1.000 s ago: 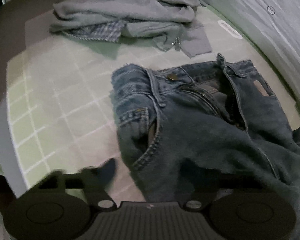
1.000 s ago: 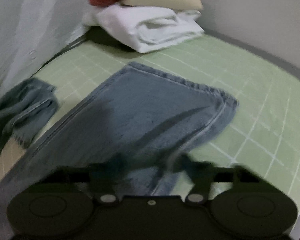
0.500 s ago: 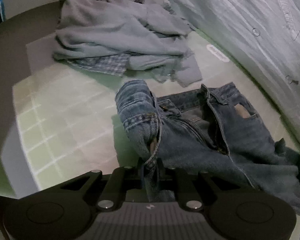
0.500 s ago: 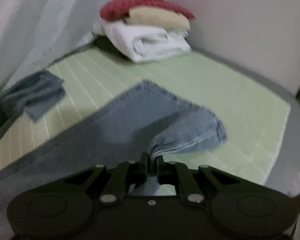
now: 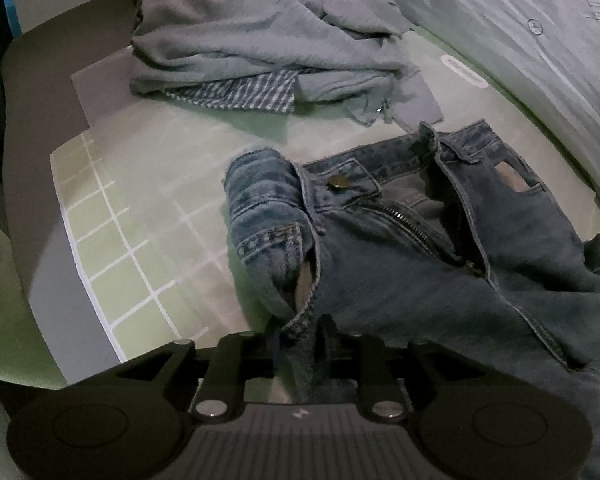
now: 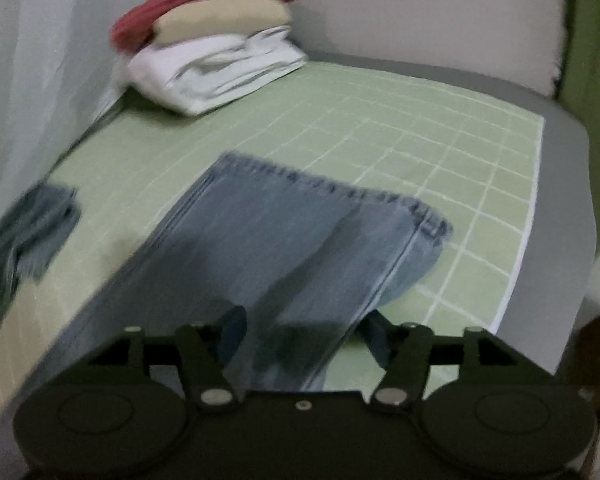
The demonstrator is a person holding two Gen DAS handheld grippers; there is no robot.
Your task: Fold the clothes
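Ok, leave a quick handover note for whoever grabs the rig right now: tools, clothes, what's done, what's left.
Left tool: shut on the jeans at the pocket edge near the waistband, that corner lifted.
Right tool: open, fingers either side of the jeans leg, not gripping.
Jeans lie unzipped and unfolded on the green mat.
Done: folded stack at the far corner.
Left: fold the jeans, then the grey pile behind them.

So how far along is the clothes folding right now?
Done: a folded stack sits at the far end of the mat. In hand: the jeans, with the left hand-held gripper shut on the waist by the pocket and the right hand-held gripper open over a leg. Left: the unfolded grey pile.
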